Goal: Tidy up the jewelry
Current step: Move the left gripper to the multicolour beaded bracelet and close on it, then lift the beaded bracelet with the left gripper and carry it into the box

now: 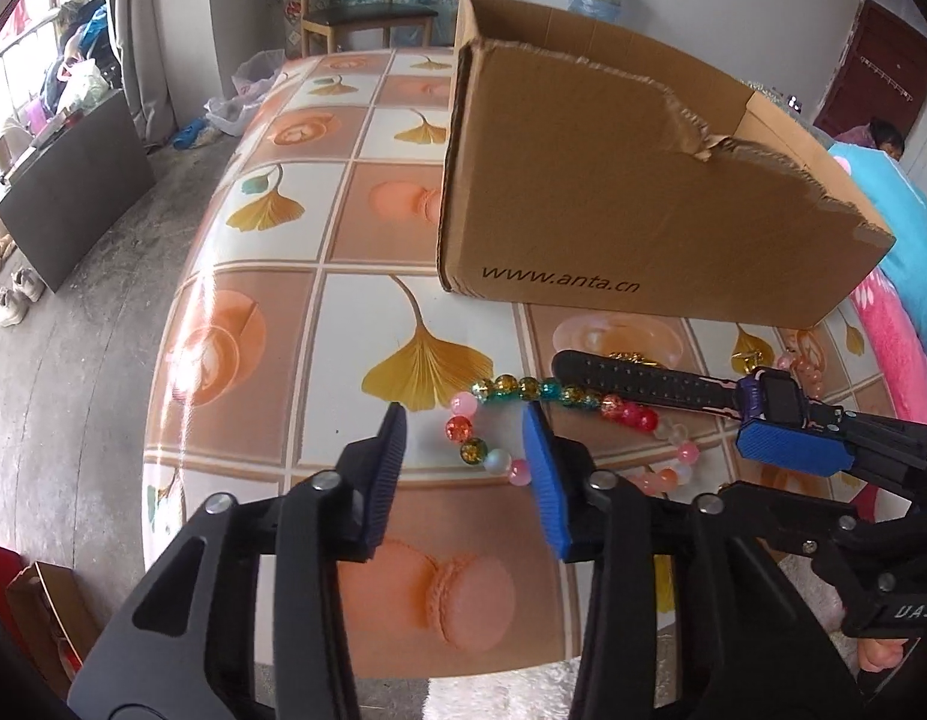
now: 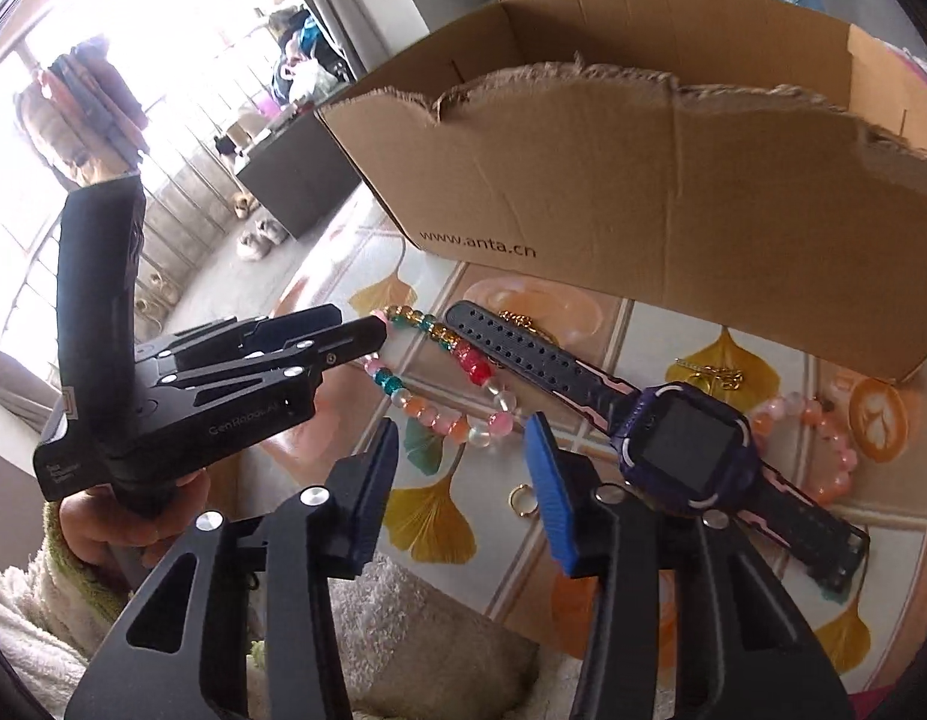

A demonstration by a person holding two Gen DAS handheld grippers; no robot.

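Observation:
A multicoloured bead bracelet (image 1: 526, 405) (image 2: 457, 384) lies on the patterned table in front of an open cardboard box (image 1: 631, 192) (image 2: 673, 180). A dark purple smartwatch (image 2: 682, 441) (image 1: 649, 387) lies across it, strap over the beads. A pink bead bracelet (image 2: 823, 444), a gold chain (image 2: 712, 372) and a small gold ring (image 2: 521, 500) lie nearby. My left gripper (image 1: 463, 456) is open, just short of the bracelet's left end. My right gripper (image 2: 463, 468) is open and empty, near the beads and left of the watch face.
The tablecloth (image 1: 271, 324) ends at a rounded edge on the left, with floor, shoes (image 1: 16, 297) and a dark cabinet (image 1: 73, 192) beyond. A chair (image 1: 367, 12) stands behind the table. Pink and blue bedding (image 1: 907, 300) lies to the right.

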